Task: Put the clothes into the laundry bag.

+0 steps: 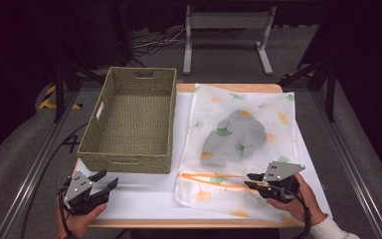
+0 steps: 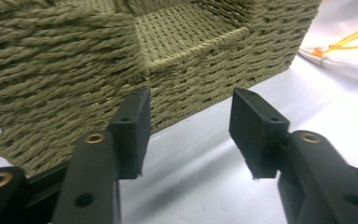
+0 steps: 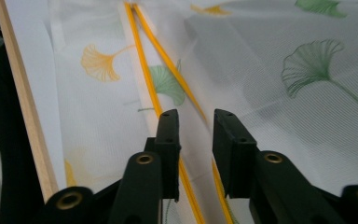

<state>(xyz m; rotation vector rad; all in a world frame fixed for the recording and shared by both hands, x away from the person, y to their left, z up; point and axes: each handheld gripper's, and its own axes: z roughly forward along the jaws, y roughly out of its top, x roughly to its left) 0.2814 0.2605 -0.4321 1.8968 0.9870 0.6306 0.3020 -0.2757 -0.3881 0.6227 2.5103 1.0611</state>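
A white mesh bag (image 1: 271,107) printed with ginkgo leaves lies flat on the right half of the table, a grey garment (image 1: 234,137) showing through it. Its orange zipper (image 1: 209,178) runs along the near end, partly undone. My right gripper (image 1: 249,180) hovers at the zipper's right end, its jaws a little apart; the zipper (image 3: 147,70) passes under my right gripper (image 3: 196,126) with nothing pinched on the bag (image 3: 279,107). My left gripper (image 1: 107,180) stands open and empty just before the woven basket (image 1: 124,163). The basket wall (image 2: 74,70) rises ahead of my left gripper (image 2: 189,121).
The olive basket holds nothing and fills the left half of the white table top (image 1: 144,199), which has a wooden edge (image 1: 179,223). Metal frame rails (image 1: 35,169) flank the table. A grey stand (image 1: 226,20) and cables sit on the floor behind.
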